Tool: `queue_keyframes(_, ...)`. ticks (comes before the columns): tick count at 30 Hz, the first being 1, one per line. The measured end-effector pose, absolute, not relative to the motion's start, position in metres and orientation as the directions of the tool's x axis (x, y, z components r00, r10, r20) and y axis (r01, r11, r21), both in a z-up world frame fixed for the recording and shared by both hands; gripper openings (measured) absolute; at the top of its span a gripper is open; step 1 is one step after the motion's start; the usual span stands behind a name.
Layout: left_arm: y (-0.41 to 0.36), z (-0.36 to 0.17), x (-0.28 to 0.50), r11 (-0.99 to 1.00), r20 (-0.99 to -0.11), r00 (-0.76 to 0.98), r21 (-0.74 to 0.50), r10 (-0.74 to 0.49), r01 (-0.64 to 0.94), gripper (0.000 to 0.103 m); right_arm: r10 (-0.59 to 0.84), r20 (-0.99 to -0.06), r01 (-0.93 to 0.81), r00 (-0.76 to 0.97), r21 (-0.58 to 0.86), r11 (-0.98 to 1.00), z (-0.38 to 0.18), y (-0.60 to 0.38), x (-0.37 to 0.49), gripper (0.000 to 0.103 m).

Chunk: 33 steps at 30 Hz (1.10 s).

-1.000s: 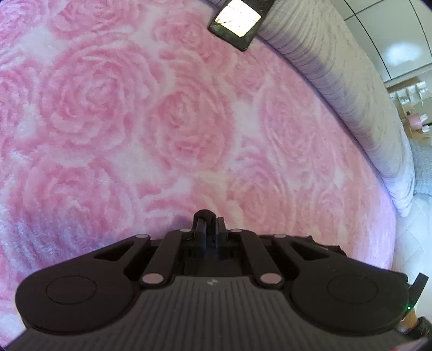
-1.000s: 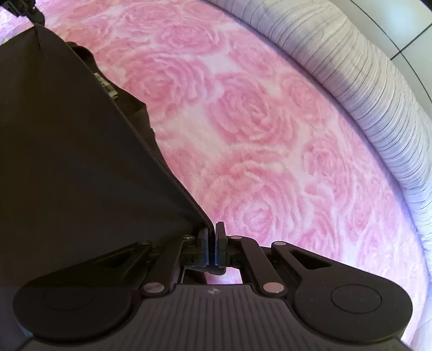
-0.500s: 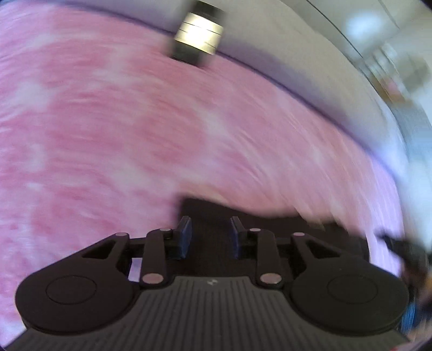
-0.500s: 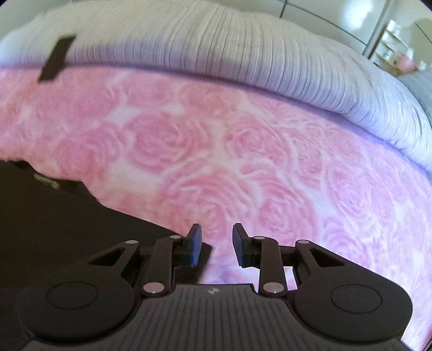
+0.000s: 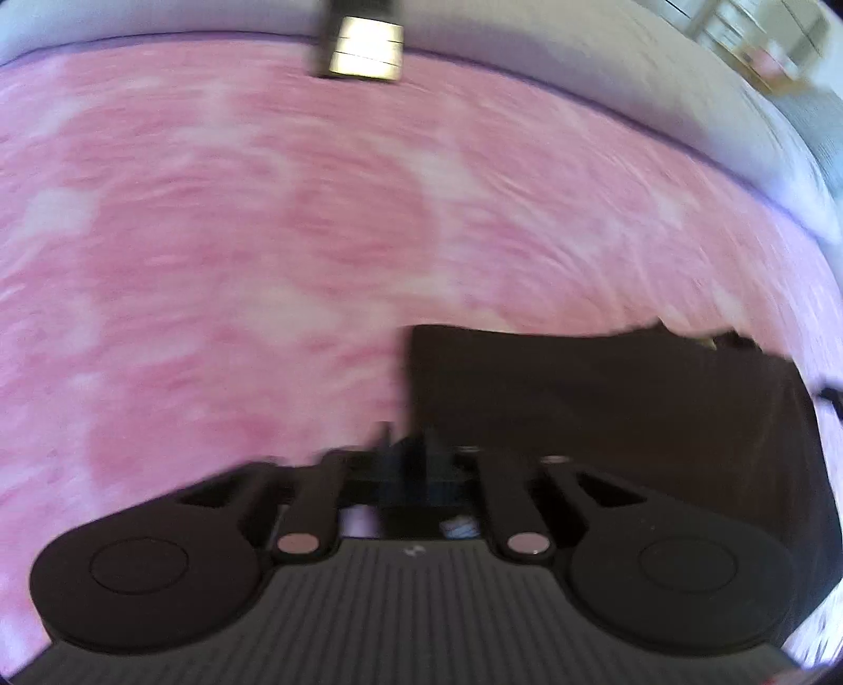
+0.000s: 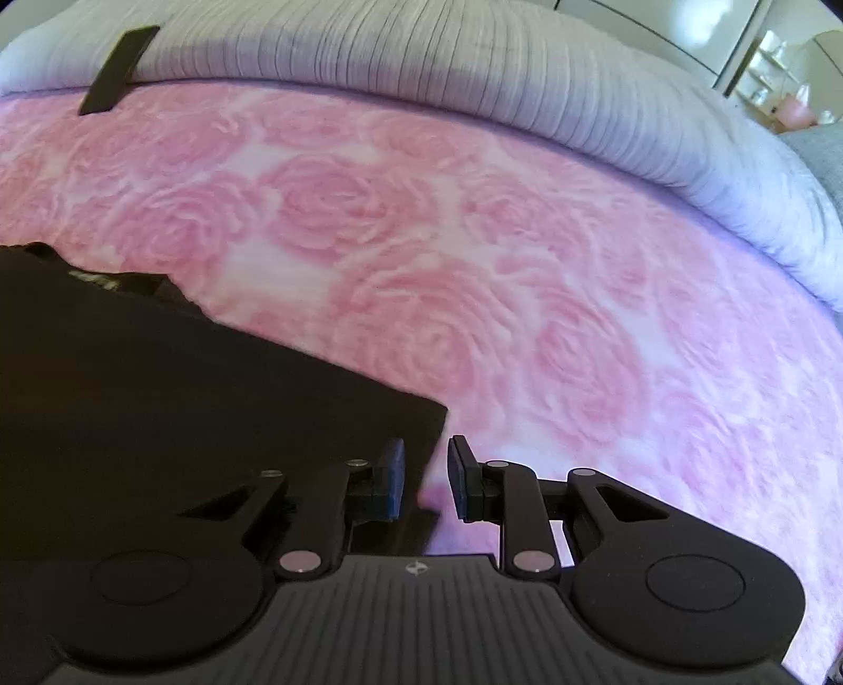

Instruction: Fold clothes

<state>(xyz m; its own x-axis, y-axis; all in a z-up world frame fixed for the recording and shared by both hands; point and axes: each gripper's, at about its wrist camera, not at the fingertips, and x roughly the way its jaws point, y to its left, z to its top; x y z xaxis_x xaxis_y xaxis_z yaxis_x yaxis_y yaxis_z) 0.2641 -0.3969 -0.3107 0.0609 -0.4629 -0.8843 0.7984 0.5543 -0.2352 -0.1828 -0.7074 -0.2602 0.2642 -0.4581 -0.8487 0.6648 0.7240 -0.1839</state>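
A black garment (image 5: pixel 606 411) lies flat and folded on the pink rose blanket (image 5: pixel 263 237). In the blurred left wrist view my left gripper (image 5: pixel 411 453) hovers over the garment's left edge with its jaws slightly apart and nothing pinched. The right wrist view shows the same garment (image 6: pixel 184 395) at the lower left. Its right corner lies just under my right gripper (image 6: pixel 425 463). That gripper's jaws are closing but still stand apart, and its pads do not press the cloth.
A grey ribbed duvet (image 6: pixel 421 58) runs along the far side of the pink blanket (image 6: pixel 527 290). A flat black rectangle (image 6: pixel 118 68) rests on that border and shows as a shiny rectangle (image 5: pixel 363 45) in the left view. Shelves (image 6: pixel 780 79) show at the far right.
Both grippers were shut, the right one on the garment's raised edge. Both have opened and let go. The garment now lies flat, and both wrists have rolled and drawn back a little.
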Motion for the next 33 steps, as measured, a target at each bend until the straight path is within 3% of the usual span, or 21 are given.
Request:
queue_keyframes(5,-0.345,-0.276,0.241,0.536,-0.858,0.007,-0.314,-0.513,0.783,0.027,-0.377,-0.857,0.602,0.351,-0.102,0.792,-0.227,-0.620,-0.202,0.025)
queue_keyframes(8,-0.333,-0.283,0.203,0.455,-0.877,-0.065,-0.309,-0.477,0.835,0.028,-0.282,-0.878,0.560,0.386,-0.021,0.828,-0.228,-0.559,-0.204,0.025)
queue_keyframes(12,-0.317,-0.314,0.171,0.401,-0.932,-0.055,-0.207,-0.357,0.892,0.033,-0.209,-0.931,0.540,0.299,-0.016,0.842,-0.263,-0.511,-0.205,0.027)
queue_keyframes(15,-0.288,-0.313,0.180,0.485,-0.925,-0.060,-0.251,-0.375,0.838,0.038,-0.229,-0.942,0.576,0.245,-0.049,0.816,-0.269,-0.504,-0.218,0.030)
queue_keyframes(16,-0.279,-0.308,0.182,0.503,-0.927,-0.048,-0.245,-0.372,0.829,0.038,-0.239,-0.944,0.587,0.227,-0.063,0.807,-0.266,-0.504,-0.223,0.036)
queue_keyframes(18,-0.265,-0.297,0.180,0.521,-0.940,0.003,-0.187,-0.341,0.833,0.029,-0.261,-0.947,0.607,0.185,-0.099,0.789,-0.259,-0.504,-0.233,0.039)
queue_keyframes(22,-0.241,-0.272,0.172,0.498,-0.944,0.055,-0.121,-0.325,0.859,0.030,-0.258,-0.942,0.628,0.217,-0.068,0.776,-0.243,-0.499,-0.242,0.039)
queue_keyframes(25,-0.239,-0.251,0.158,0.382,-0.938,0.124,-0.009,-0.322,0.924,0.039,-0.243,-0.933,0.609,0.267,-0.032,0.793,-0.232,-0.483,-0.231,0.041)
queue_keyframes(27,-0.245,-0.240,0.147,0.240,-0.928,0.167,0.088,-0.332,0.967,0.053,-0.213,-0.929,0.590,0.301,0.006,0.808,-0.227,-0.467,-0.219,0.044)
queue_keyframes(31,-0.259,-0.236,0.134,-0.061,-0.903,0.233,0.272,-0.360,0.960,0.056,-0.186,-0.915,0.526,0.358,0.033,0.850,-0.217,-0.425,-0.185,0.048)
queue_keyframes(33,-0.263,-0.247,0.134,-0.251,-0.871,0.256,0.382,-0.420,0.890,0.064,-0.180,-0.906,0.497,0.384,0.038,0.867,-0.212,-0.402,-0.163,0.053)
